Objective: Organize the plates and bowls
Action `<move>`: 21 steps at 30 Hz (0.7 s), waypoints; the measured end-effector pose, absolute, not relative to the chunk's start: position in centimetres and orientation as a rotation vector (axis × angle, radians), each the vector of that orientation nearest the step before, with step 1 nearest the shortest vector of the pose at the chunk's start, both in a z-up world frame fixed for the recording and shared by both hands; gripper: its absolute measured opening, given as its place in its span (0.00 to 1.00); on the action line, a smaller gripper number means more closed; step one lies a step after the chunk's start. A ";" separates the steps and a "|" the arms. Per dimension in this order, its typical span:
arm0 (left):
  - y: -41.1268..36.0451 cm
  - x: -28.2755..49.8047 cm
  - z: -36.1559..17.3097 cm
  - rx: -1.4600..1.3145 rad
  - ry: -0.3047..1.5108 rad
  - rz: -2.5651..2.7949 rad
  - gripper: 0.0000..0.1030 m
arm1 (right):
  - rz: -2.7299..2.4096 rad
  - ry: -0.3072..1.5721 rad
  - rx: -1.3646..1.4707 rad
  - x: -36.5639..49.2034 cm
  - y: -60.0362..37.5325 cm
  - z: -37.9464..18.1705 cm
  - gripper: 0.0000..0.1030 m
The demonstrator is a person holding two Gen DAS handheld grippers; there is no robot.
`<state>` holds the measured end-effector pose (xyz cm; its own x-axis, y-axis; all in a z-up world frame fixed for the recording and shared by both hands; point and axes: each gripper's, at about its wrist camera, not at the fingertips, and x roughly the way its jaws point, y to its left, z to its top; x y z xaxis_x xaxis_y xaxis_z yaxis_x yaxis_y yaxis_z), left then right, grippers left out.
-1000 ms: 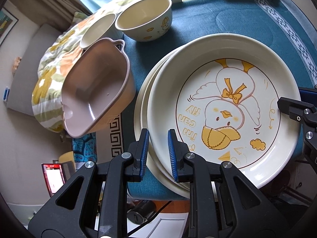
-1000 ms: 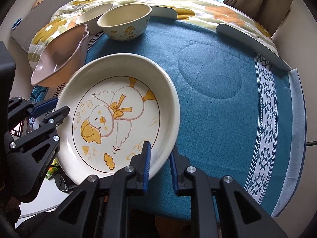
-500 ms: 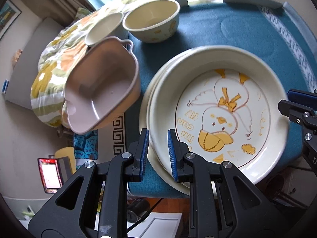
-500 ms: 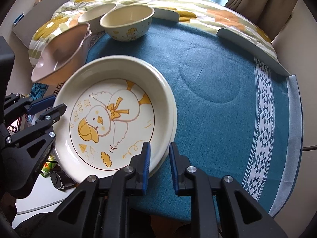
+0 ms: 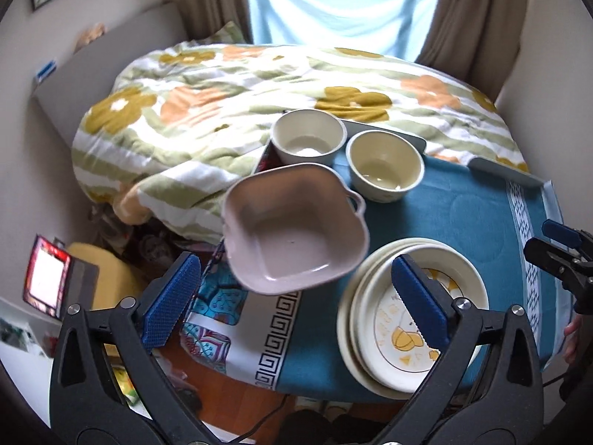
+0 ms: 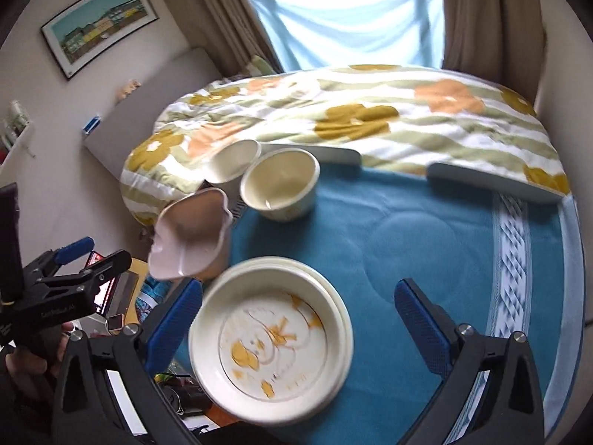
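Observation:
A stack of cream plates (image 5: 385, 337) (image 6: 270, 337), the top one with a yellow duck drawing, rests on the blue-clothed table (image 5: 463, 215) near its front left corner. My left gripper (image 5: 294, 289) hangs above and to the left of it, jaws opening wide with nothing gripped. My right gripper (image 6: 298, 311) hovers above the stack, its jaws also opening; the pads stand clear of the plate rim. A pink square bowl (image 5: 292, 226) (image 6: 189, 233) overhangs the table's left edge. Behind it stand two cream bowls (image 5: 307, 137) (image 5: 383, 165).
A bed with a floral quilt (image 5: 259, 85) lies past the table's far edge. Grey edge guards (image 6: 496, 181) line the far side. The blue cloth (image 6: 426, 244) right of the plates is bare. Floor clutter and a lit screen (image 5: 44, 282) sit below left.
Both grippers went from shut at the top plate's rim to wide open. They rose and drew back, leaving the plate on the stack.

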<state>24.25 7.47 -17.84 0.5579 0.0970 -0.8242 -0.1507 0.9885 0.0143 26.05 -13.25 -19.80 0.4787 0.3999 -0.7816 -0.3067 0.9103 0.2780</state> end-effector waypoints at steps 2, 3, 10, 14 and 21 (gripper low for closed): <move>9.5 24.3 -18.1 -0.117 0.980 0.157 0.99 | 0.444 1.000 0.057 27.1 -11.5 -19.7 1.00; 10.7 24.3 -18.4 -0.148 0.987 0.158 0.99 | 0.454 1.001 0.054 27.6 -10.7 -19.7 1.00; 16.2 26.9 -22.8 -0.302 1.098 0.127 0.95 | 0.493 1.108 0.036 31.7 -4.2 -23.2 1.00; 16.8 28.8 -26.2 -0.334 1.186 0.065 0.74 | 0.463 1.208 -0.043 34.1 -0.7 -27.1 1.00; 15.5 31.1 -30.3 -0.270 1.273 -0.003 0.46 | 0.512 1.294 -0.040 35.6 2.3 -31.3 0.65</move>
